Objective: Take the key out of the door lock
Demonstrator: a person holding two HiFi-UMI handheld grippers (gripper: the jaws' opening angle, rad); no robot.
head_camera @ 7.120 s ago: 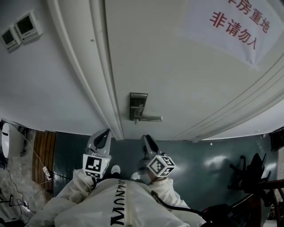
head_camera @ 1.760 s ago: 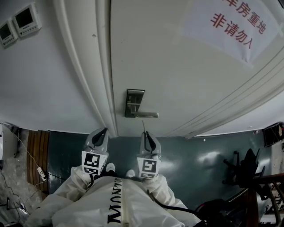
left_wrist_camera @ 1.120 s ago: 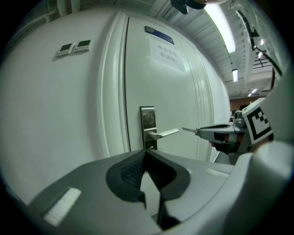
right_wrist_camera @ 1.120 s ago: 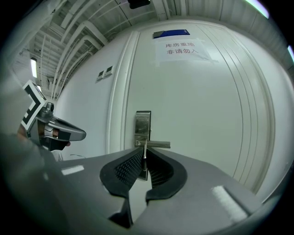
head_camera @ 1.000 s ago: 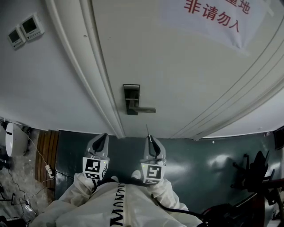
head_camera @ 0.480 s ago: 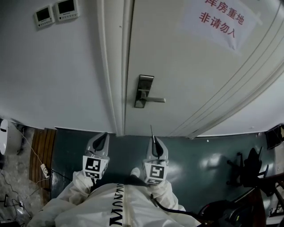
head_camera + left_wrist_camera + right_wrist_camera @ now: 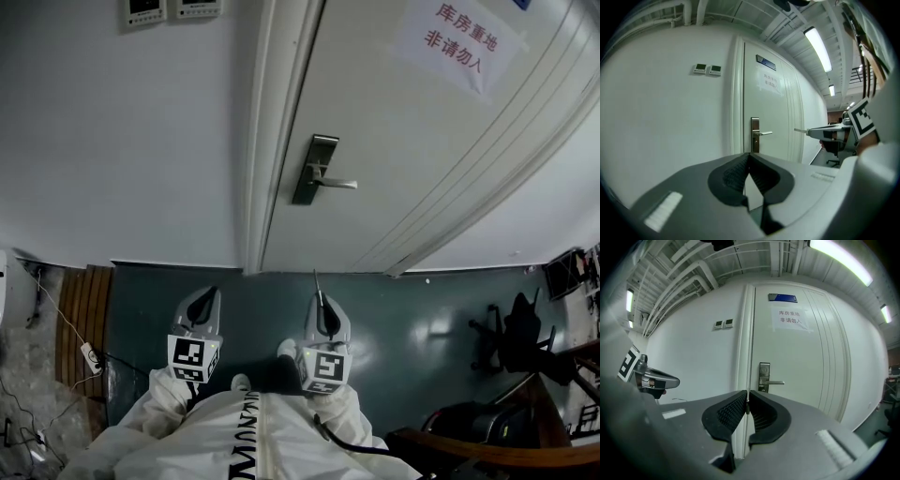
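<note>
Two white sleeves (image 7: 169,403) hold the grippers low and close to the body, side by side, both roughly level and pointing toward 12 o'clock in the head view. On the left gripper (image 7: 207,293) the jaws meet at their tips with nothing between them. On the right gripper (image 7: 322,300) the jaws are pressed nearly together on the key (image 7: 315,280). Its thin blade sticks out past the tips toward 12 o'clock, and in the right gripper view only a sliver of it shows between the pads. The key is out of the lock (image 7: 314,167) and well apart from it. From the right gripper the lock plate lies at 12 o'clock on the door (image 7: 412,141), beyond a strip of dark floor (image 7: 272,291). The handle (image 7: 340,183) points toward 3 o'clock. A paper notice (image 7: 457,39) with red print hangs on the door at about 1 o'clock from the lock. Bare white wall (image 7: 122,141) fills the 9 o'clock side.
</note>
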